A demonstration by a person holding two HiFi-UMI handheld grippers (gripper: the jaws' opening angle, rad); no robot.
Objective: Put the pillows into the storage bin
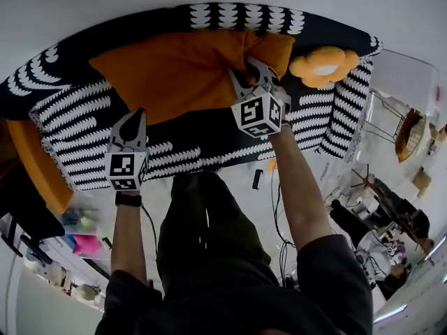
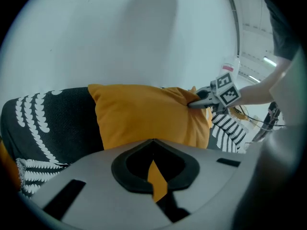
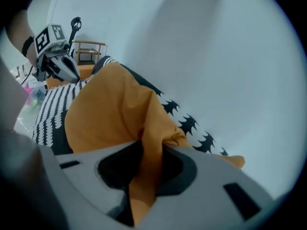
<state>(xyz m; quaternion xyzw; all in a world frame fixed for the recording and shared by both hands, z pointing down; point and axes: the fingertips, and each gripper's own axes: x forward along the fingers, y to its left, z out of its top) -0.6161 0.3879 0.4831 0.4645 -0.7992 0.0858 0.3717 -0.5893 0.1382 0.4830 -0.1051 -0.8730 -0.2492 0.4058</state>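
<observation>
- The right gripper (image 1: pixel 255 67) has its 2 fingers squeezed on a fold of the orange pillow (image 1: pixel 174 68), at the pillow's top corner. The cloth bunches up between the fingers and runs back past them.
- The rest of the pillow spreads away to the left of those fingers, toward the other gripper.
- The left gripper (image 1: pixel 137 114) has its 2 fingers closed, tip against tip, with no cloth between the tips.
- The pillow's low edge is right at the left fingertips. I cannot tell if they touch it.
- The pillow stands just ahead of the left fingers and leans on the back of the black and white sofa (image 1: pixel 188 142). The sofa's seat lies under both pairs of fingers.
- A yellow flower cushion (image 1: pixel 323 65) sits to the right of the right fingers, near them but apart, by the sofa's arm.
- Seen from the left gripper, the right fingers are far ahead and to the right, on the pillow's far top corner.
</observation>
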